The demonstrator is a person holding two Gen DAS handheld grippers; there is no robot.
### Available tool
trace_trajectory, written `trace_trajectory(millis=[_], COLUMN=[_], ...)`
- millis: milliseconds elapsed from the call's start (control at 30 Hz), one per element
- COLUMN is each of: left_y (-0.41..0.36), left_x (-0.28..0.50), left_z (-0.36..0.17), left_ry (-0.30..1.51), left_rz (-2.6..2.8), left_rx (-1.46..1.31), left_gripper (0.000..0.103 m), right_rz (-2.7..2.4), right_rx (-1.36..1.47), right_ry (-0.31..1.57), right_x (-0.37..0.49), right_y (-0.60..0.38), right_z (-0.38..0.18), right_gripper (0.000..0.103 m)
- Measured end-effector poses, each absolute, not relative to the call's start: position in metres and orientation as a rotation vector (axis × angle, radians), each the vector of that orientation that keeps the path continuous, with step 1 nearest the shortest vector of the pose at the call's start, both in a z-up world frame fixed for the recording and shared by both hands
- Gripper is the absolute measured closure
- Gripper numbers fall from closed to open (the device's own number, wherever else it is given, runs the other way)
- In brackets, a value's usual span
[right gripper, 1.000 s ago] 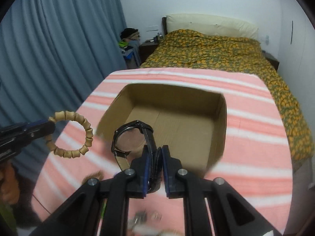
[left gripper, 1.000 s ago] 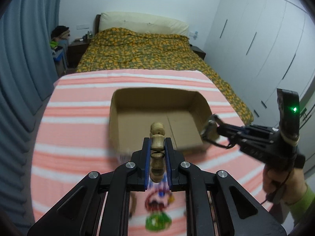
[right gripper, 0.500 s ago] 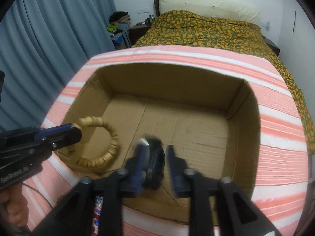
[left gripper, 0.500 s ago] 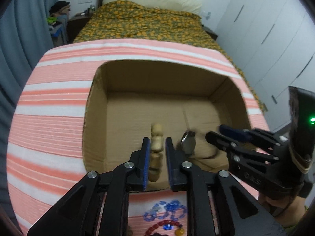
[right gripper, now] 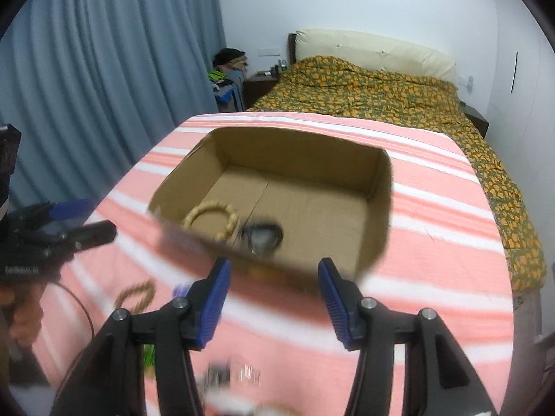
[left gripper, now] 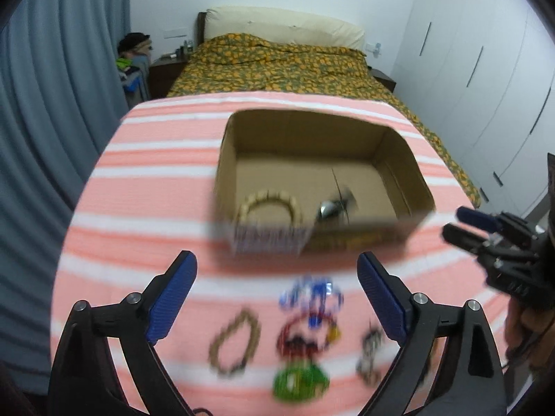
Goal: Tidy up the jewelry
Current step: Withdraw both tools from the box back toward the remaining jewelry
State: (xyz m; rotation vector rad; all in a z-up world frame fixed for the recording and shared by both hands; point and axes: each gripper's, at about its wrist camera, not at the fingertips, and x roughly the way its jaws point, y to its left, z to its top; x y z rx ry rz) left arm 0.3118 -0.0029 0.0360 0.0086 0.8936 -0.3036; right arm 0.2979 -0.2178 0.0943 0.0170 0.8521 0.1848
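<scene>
An open cardboard box (left gripper: 412, 159) (right gripper: 381, 208) stands on the pink striped cloth. A wooden bead bracelet (left gripper: 269, 204) (right gripper: 211, 218) and a black watch (left gripper: 334, 206) (right gripper: 263, 234) lie on its floor near the front wall. My left gripper (left gripper: 277, 277) is open and empty, in front of the box. My right gripper (right gripper: 274, 277) is open and empty, also in front of the box; it shows in the left wrist view (left gripper: 464, 225). Blurred on the cloth lie a brown bead bracelet (left gripper: 234, 343), blue (left gripper: 312, 293), red (left gripper: 305, 336) and green (left gripper: 300, 386) pieces, and a grey piece (left gripper: 369, 353).
The striped cloth (left gripper: 149, 180) covers the table. Beyond it stands a bed with an orange patterned cover (right gripper: 381, 86). Blue curtains (right gripper: 104, 69) hang at the left, white wardrobes (left gripper: 485, 69) stand at the right. Small shiny pieces (right gripper: 242, 374) lie near the cloth's front edge.
Both grippers have opened and let go: the wooden bracelet and the watch now lie in the box. Both grippers have pulled back out of the box towards the near side.
</scene>
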Motion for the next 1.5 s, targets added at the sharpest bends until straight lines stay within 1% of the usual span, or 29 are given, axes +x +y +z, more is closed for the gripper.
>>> trace_trajectory(millis=[133,300,400,533,800,967,1500], left_y=[0.01,0.021,0.023,0.022,0.019,0.03,0.036], left_x=[0.248,0.17,0.141,0.124,0.116,0.127,0.163], left_z=[0.025,-0.005,-0.023,-0.045,-0.056,-0.062,-0.065], left_ry=[0.891,0.9,0.903,0.925,0.908,0.925,0.92], left_rz=[-0.292,-0.247,-0.212,-0.221,-0.232,-0.213,-0.209], left_rx=[0.019,0.055,0.058,0.017,-0.017,-0.052,-0.06], left_gripper=[0.006,0.006,0.005,0.005,0.005,0.005,0.005], right_rz=[0.194,0.149,0.099,0.069,0.104,0.116,0.074], right_rx=[0.039,0.036,0.035,0.097,0.121,0.141,0.181], right_ry=[0.86,0.883,0.879,0.867,0.87,0.883,0.893], right_x=[0.243,0.169,0.132,0.1,0.095,0.097,0.113], right_y=[-0.232,-0.25,-0.259,-0.262,-0.237,-0.232,-0.248], right_z=[0.088,0.061,0.048,0.033,0.017,0.01,0.003], right_gripper=[0.05,0.05,0.05,0.05,0.05,0.05,0.051])
